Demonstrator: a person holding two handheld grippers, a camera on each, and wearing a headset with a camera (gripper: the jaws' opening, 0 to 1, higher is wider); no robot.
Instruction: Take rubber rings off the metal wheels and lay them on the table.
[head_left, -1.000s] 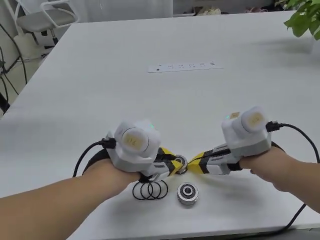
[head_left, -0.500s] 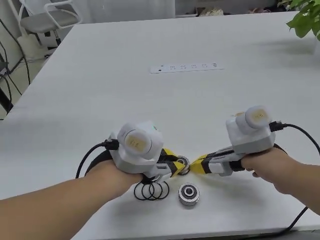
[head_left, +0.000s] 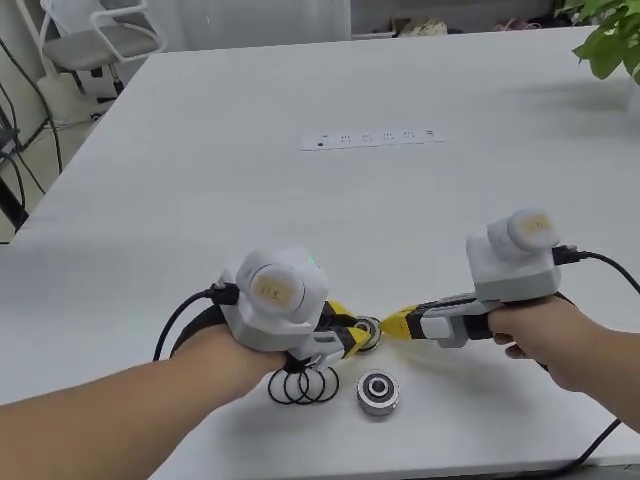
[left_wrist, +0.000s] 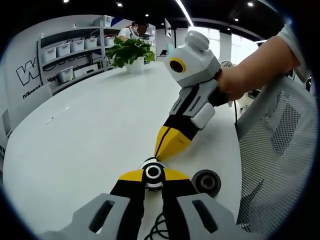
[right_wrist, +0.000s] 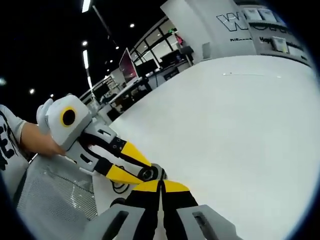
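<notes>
My left gripper (head_left: 352, 336) is shut on a small metal wheel (head_left: 366, 329), held just above the white table (head_left: 300, 200). In the left gripper view the wheel (left_wrist: 153, 171) sits between the yellow jaw tips. My right gripper (head_left: 390, 326) comes in from the right, shut, its tips touching that wheel's edge; whether it pinches a rubber ring is hidden. In the right gripper view the wheel (right_wrist: 148, 173) lies just past the tips of my right gripper (right_wrist: 160, 183). Several black rubber rings (head_left: 303, 386) lie on the table beside a second wheel (head_left: 378, 391).
A white power strip (head_left: 368, 138) lies mid-table. A potted plant (head_left: 610, 35) stands at the far right corner and an office chair (head_left: 95, 40) beyond the far left edge. The near table edge runs just below the rings. A mesh chair back (left_wrist: 280, 150) stands close.
The right hand has drawn a little to the right and lowered its angle, its tips staying at the wheel. The left gripper keeps its hold in the same place.
</notes>
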